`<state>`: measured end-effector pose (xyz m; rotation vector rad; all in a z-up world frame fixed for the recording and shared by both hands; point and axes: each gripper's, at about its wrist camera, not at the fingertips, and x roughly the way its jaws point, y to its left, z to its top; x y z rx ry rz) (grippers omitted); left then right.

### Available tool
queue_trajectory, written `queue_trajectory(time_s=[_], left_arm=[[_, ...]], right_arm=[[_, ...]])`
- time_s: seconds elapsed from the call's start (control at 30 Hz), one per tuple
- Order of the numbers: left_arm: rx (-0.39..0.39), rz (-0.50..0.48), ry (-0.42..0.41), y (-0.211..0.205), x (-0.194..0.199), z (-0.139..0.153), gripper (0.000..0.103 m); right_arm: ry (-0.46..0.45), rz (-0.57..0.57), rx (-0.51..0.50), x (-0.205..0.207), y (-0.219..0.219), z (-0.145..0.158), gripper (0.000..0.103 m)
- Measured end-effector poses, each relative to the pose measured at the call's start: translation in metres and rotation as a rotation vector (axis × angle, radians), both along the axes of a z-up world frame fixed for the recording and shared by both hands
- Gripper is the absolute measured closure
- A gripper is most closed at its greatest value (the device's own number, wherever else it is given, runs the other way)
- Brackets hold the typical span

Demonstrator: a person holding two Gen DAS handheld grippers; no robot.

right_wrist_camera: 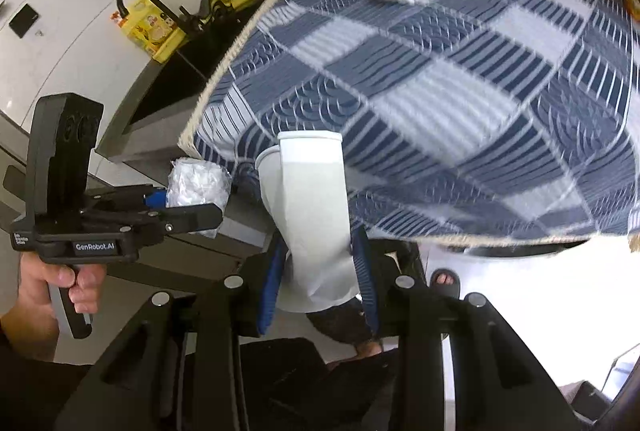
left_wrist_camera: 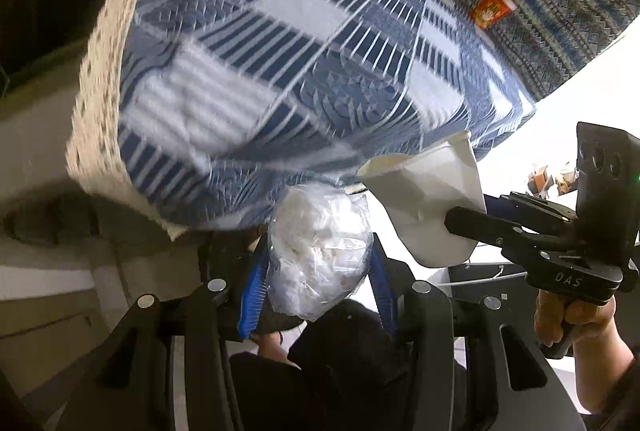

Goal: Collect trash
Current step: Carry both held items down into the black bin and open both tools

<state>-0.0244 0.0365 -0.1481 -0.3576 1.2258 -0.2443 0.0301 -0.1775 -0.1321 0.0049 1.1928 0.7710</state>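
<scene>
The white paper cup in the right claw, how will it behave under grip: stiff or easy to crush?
The paper cup is probably easy to crush: its wall already looks dented and flattened between the right claw pads. It seems light and empty. Its smooth surface could slip if the grip loosens.

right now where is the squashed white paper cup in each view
Left wrist: the white paper cup sits right of centre, clamped in the right hand-held gripper coming in from the right edge.
Right wrist: the cup is at bottom centre, between that camera's own blue fingers.
Shared landmark: the blue checked tablecloth with the plastic-wrapped white wad at its far edge.
</scene>
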Motion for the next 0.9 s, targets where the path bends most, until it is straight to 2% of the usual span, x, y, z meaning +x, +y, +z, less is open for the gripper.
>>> queue_trajectory(time_s=[0.57,0.9], left_arm=[[-0.037,0.051,0.229,0.002,-0.017,-0.110,0.059],[-0.083,0.098,0.313,0.010,-0.017,-0.166,0.059]], right_arm=[[0.240,-0.047,-0.088,-0.013,0.001,-0.104,0.067],[0.345,-0.064,-0.127,-0.011,0.007,-0.155,0.067]])
